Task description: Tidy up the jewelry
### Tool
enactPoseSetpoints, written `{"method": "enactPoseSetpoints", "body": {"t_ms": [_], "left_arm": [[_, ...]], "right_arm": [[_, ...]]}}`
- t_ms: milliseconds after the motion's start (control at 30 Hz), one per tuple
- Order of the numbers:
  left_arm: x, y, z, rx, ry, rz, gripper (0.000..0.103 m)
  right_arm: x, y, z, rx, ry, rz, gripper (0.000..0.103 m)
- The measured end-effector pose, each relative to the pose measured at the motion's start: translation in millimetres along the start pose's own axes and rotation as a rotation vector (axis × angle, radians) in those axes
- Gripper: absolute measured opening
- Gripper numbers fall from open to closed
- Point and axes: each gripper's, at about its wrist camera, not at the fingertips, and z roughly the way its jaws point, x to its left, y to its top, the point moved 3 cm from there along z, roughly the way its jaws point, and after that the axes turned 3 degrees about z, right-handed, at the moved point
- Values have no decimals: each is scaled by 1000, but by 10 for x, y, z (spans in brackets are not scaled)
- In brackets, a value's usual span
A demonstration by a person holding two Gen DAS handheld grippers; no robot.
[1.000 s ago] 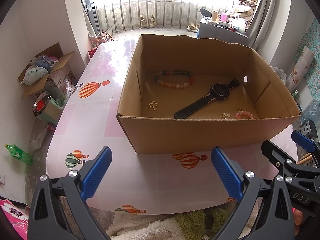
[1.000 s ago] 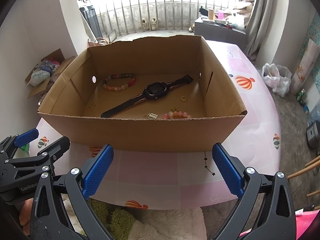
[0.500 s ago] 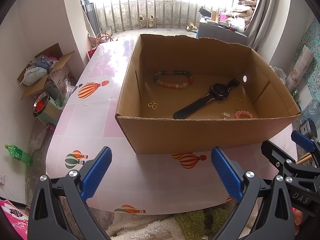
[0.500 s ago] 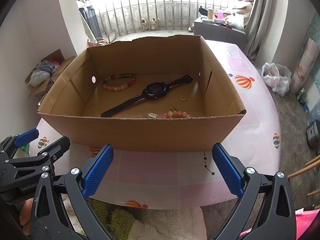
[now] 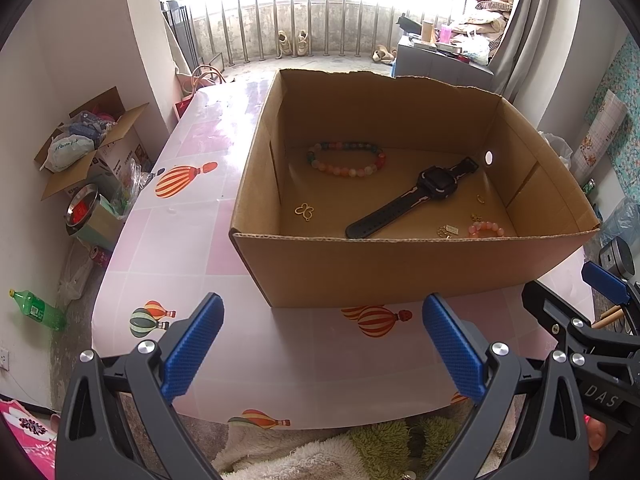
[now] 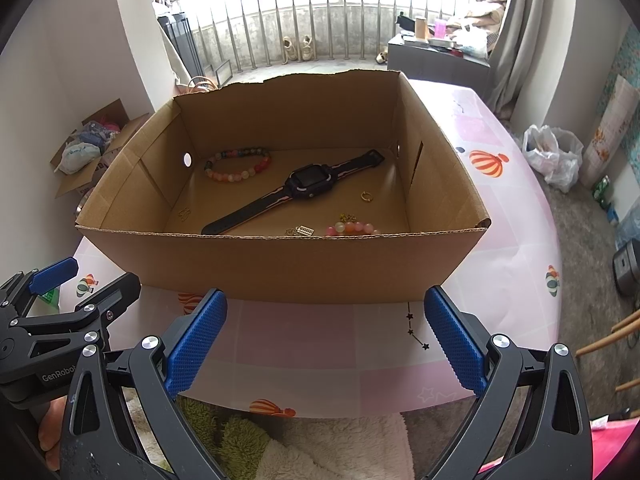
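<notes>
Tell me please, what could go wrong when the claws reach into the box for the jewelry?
1. The small gold charms lie close behind the near wall of the cardboard box, so a claw may hit the wall or miss them.
2. The pink bead bracelet lies right beside the charms; one grasp might drag both.
3. The watch strap crosses the floor diagonally, and the wide-open right claw might snag it.

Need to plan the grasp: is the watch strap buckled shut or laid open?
Open: the watch lies flat in the cardboard box, straps stretched out both ways.
</notes>
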Motion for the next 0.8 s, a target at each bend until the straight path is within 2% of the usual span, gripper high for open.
{"method": "enactPoseSetpoints", "body": {"t_ms": [800], "left_arm": [[5, 20, 8, 0, -3, 1, 97]], "right_arm": [[2, 11, -4, 2, -3, -1, 95]]}}
